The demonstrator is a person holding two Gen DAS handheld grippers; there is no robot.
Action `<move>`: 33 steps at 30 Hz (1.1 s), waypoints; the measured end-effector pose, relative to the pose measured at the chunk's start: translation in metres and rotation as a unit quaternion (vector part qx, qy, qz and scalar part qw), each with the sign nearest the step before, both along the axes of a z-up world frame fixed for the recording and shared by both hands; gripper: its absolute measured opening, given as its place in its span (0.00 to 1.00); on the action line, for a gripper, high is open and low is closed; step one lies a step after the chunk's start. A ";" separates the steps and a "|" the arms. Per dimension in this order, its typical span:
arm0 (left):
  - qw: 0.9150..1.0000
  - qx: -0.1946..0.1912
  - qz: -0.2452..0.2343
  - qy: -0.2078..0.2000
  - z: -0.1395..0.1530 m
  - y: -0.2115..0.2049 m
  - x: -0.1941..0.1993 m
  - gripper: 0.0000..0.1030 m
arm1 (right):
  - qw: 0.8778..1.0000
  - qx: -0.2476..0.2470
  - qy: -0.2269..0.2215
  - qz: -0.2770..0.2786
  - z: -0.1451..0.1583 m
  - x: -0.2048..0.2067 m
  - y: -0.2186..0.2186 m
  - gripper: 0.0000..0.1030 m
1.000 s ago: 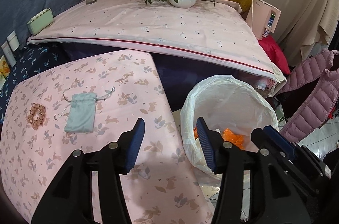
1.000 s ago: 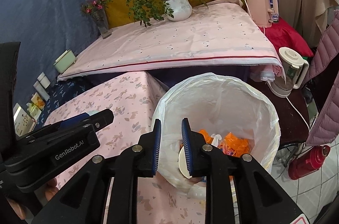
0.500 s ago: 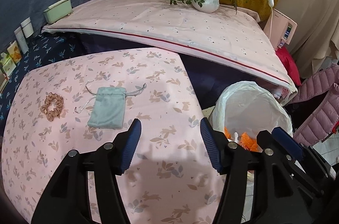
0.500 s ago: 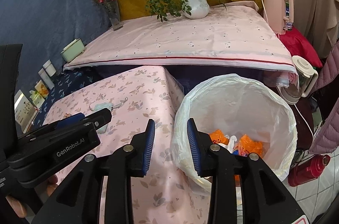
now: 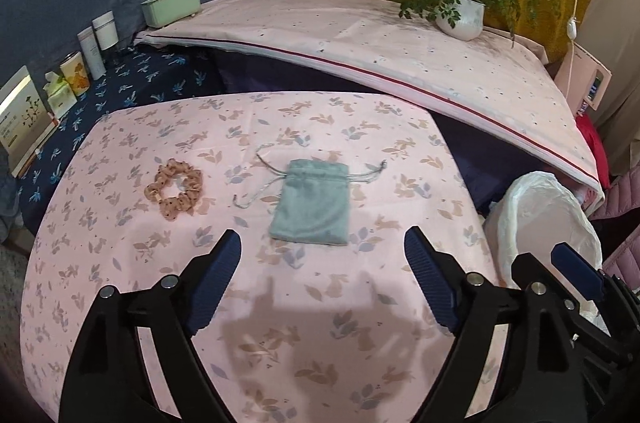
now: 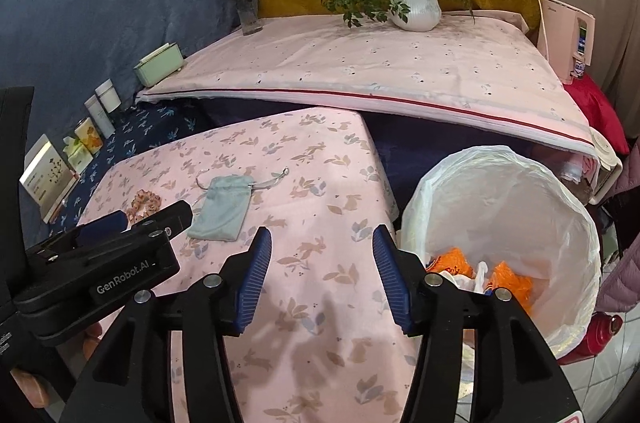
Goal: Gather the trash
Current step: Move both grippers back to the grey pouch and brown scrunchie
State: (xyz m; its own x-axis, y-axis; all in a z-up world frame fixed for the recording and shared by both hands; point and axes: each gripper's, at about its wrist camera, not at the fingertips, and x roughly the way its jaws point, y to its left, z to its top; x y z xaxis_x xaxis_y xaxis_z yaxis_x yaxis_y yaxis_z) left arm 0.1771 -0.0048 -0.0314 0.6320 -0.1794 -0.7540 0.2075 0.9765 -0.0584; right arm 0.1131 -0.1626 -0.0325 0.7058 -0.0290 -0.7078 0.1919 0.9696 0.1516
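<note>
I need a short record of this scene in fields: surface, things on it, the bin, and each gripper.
surface: low table under pink leaf-print cloth
items on it: grey-green drawstring pouch; beige scrunchie, apart from the pouch
bin: trash bag beside the table, orange and white trash inside
left gripper: jaws opening, nothing between them, above the cloth
right gripper: jaws opening, nothing between them

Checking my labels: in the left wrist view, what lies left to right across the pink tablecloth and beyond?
Peach fabric scrunchie → grey-green drawstring pouch → white plastic-lined trash bin.
</note>
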 end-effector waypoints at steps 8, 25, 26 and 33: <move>0.998 -0.001 0.063 0.019 -0.021 0.065 0.027 0.81 | 0.999 0.001 0.024 0.031 -0.018 0.032 0.041 0.52; 0.987 -0.009 0.146 0.060 -0.068 0.177 0.111 0.81 | 0.995 0.024 0.077 0.061 -0.076 0.121 0.102 0.52; 0.987 -0.012 0.148 0.063 -0.072 0.180 0.115 0.81 | 0.995 0.023 0.080 0.061 -0.081 0.126 0.104 0.52; 0.987 -0.019 0.138 0.084 -0.094 0.179 0.135 0.64 | 0.994 0.005 0.087 0.059 -0.099 0.143 0.111 0.52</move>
